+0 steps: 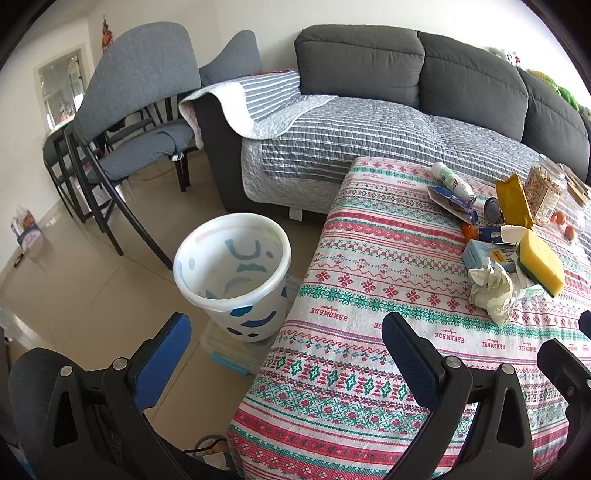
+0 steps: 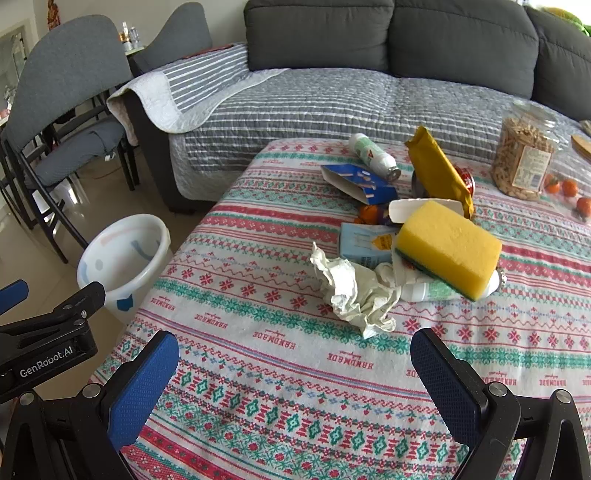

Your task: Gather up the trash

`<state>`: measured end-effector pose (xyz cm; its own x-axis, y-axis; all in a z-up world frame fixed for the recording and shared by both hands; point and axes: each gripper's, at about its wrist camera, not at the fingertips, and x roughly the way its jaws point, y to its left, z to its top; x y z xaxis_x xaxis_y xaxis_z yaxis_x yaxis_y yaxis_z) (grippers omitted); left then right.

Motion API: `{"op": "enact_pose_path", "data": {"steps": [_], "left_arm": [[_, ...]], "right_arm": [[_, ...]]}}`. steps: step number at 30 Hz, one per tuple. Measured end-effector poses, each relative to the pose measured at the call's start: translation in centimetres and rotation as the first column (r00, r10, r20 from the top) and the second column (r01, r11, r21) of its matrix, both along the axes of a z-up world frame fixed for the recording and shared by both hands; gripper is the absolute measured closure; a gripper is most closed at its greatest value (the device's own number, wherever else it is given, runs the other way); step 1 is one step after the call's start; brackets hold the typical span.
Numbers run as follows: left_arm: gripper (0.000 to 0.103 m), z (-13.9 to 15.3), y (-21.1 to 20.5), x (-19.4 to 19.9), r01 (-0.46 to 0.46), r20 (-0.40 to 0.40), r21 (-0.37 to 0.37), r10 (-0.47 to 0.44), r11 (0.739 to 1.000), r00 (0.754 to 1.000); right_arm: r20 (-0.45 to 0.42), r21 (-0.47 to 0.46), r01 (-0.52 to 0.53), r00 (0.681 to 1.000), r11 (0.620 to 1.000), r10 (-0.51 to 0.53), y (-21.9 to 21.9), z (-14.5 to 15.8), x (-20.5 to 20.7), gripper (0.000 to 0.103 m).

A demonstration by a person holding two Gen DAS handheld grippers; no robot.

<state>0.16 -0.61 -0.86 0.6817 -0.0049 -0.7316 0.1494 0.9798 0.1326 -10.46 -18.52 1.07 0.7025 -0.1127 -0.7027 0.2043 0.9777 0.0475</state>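
Trash sits piled mid-table on the patterned cloth — crumpled paper nearest, prob. light, soft, easy to pinch at a fold. Right gripper and left gripper both spread wide, empty; bin waits beside table on the floor.

Woven cloth tablecloth, porous foam sponge, crumpled paper tissue, glossy plastic bin.

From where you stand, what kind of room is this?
Most likely a home living room. A dark grey sofa with a striped quilt stands behind a table with a patterned tablecloth, stacked grey chairs stand to one side, and a white bin waits on the tiled floor.
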Motion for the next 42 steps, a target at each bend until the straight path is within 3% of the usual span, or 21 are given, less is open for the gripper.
{"op": "enact_pose_path", "data": {"steps": [4, 8, 11, 13, 15, 19, 24, 29, 32, 35, 37, 39, 40, 41, 42], "left_arm": [[0.000, -0.6, 0.3, 0.7, 0.026, -0.066, -0.053, -0.029, 0.998, 0.997], [0.000, -1.3, 0.6, 2.4, 0.071, -0.220, -0.197, -0.115, 0.978, 0.969], [0.000, -1.3, 0.0, 3.1, 0.112, -0.220, -0.221, -0.161, 0.969, 0.962], [0.000, -1.8, -0.4, 3.8, 0.112, -0.268, -0.254, -0.181, 0.961, 0.946], [0.000, -2.1, -1.3, 4.2, 0.137, -0.285, -0.285, -0.220, 0.949, 0.933], [0.001, -1.9, -4.2, 4.6, 0.167, -0.298, -0.290, -0.255, 0.942, 0.920], [0.001, -1.2, -10.7, 4.1, 0.290, -0.256, -0.308, -0.373, 0.906, 0.892], [0.004, -3.4, -15.4, 4.9, 0.311, -0.275, -0.253, -0.377, 0.916, 0.885], [0.020, -4.8, -17.3, 5.7, 0.317, -0.300, -0.230, -0.377, 0.920, 0.876], [0.041, -6.3, -18.7, 6.6, 0.309, -0.325, -0.199, -0.360, 0.930, 0.874], [0.079, -6.4, -17.9, 6.8, 0.288, -0.320, -0.269, -0.367, 0.919, 0.873], [0.091, -5.7, -17.1, 7.0, 0.279, -0.307, -0.286, -0.363, 0.917, 0.880], [0.094, -5.2, -16.8, 7.0, 0.286, -0.296, -0.288, -0.369, 0.914, 0.881], [0.094, -4.9, -16.6, 7.0, 0.292, -0.292, -0.296, -0.377, 0.910, 0.879], [0.095, -4.5, -16.2, 7.2, 0.298, -0.294, -0.312, -0.390, 0.902, 0.873]], "right_arm": [[0.017, 0.014, 0.004, 1.000, 1.000, -0.004, -0.1, -0.1, 0.0, 0.000], [0.003, 0.004, 0.015, 1.000, 1.000, -0.015, -0.8, 0.0, 0.0, 0.000], [0.030, -0.007, 0.107, 0.994, 0.994, -0.107, -4.0, 1.1, -1.0, 0.000], [0.023, 0.041, 0.204, 0.978, 0.978, -0.205, -7.2, 2.0, -1.8, 0.000], [0.015, 0.133, 0.317, 0.947, 0.939, -0.322, -11.5, 2.2, -2.7, 0.000], [-0.194, 0.384, 0.451, 0.892, 0.805, -0.407, -17.0, -0.3, -2.2, 0.000], [-0.263, 0.566, 0.448, 0.894, 0.692, -0.363, -19.9, -3.0, 0.0, 0.000], [-0.243, 0.654, 0.387, 0.921, 0.651, -0.304, -19.3, -4.3, 1.9, 0.004], [-0.220, 0.680, 0.358, 0.932, 0.640, -0.288, -19.8, -5.0, 2.4, 0.004], [-0.253, 0.717, 0.384, 0.921, 0.582, -0.296, -20.4, -6.7, 3.1, 0.006], [-0.264, 0.731, 0.395, 0.916, 0.557, -0.303, -20.8, -7.3, 3.5, 0.008], [-0.253, 0.734, 0.398, 0.912, 0.551, -0.322, -21.1, -7.3, 3.5, 0.017], [-0.242, 0.740, 0.388, 0.915, 0.549, -0.322, -21.2, -7.3, 3.6, 0.029], [-0.229, 0.753, 0.371, 0.922, 0.543, -0.312, -21.1, -7.2, 3.6, 0.052], [-0.222, 0.768, 0.351, 0.931, 0.536, -0.291, -20.9, -7.2, 3.7, 0.062]]}}
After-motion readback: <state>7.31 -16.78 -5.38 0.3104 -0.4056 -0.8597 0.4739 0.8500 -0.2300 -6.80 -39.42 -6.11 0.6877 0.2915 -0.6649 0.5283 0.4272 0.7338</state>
